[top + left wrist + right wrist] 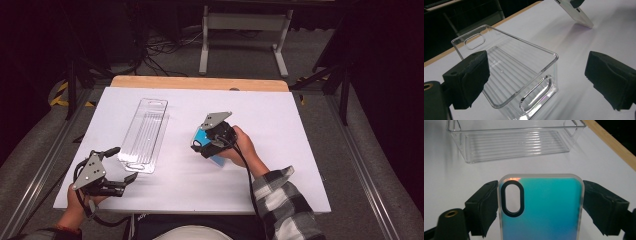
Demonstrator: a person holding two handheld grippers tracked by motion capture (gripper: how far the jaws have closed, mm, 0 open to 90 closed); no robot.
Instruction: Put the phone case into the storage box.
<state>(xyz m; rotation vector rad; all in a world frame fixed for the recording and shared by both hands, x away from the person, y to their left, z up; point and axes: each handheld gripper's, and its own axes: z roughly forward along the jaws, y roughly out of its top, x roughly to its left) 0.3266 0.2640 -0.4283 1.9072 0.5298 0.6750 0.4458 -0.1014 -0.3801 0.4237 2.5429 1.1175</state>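
Right claw [540,207] clamped on teal phone case [541,207] by its long edges, held over white surface [280,115] near clear tray [145,134]. Left claw [536,80] jaws apart, nothing gripped, just at tray's near end.

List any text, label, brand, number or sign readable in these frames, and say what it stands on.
None can be read.
Phone case, held between the right tongs: plain blue-green back with a camera cutout, no print.
Clear plastic tray: ribbed floor and handle slots, no label.
White table: blank.
Yellow-and-black striped floor marking: a hazard pattern, no words.
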